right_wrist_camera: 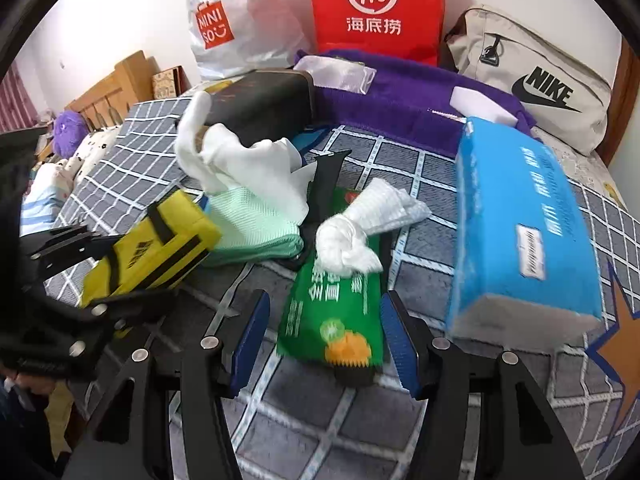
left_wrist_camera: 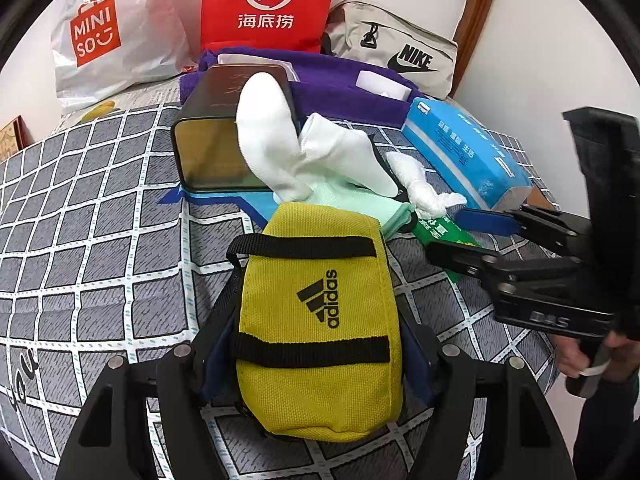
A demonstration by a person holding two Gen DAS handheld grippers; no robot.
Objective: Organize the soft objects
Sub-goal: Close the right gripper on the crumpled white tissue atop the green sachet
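Observation:
My left gripper (left_wrist_camera: 316, 360) is shut on a yellow Adidas pouch (left_wrist_camera: 320, 320) and holds it over the checked bedspread; the pouch also shows in the right wrist view (right_wrist_camera: 152, 248). My right gripper (right_wrist_camera: 326, 344) is open, its blue pads either side of a green packet (right_wrist_camera: 332, 312) lying on the bed. A crumpled white cloth (right_wrist_camera: 360, 232) rests on the packet's far end. White socks (left_wrist_camera: 280, 148) and a folded mint-green cloth (right_wrist_camera: 256, 224) lie just beyond the pouch.
A blue tissue pack (right_wrist_camera: 520, 232) lies at the right. A dark tin box (left_wrist_camera: 216, 136), a purple towel (right_wrist_camera: 408, 104), a Miniso bag (left_wrist_camera: 108, 32), a red Hi bag (right_wrist_camera: 376, 8) and a Nike bag (right_wrist_camera: 536, 84) stand at the back against the wall.

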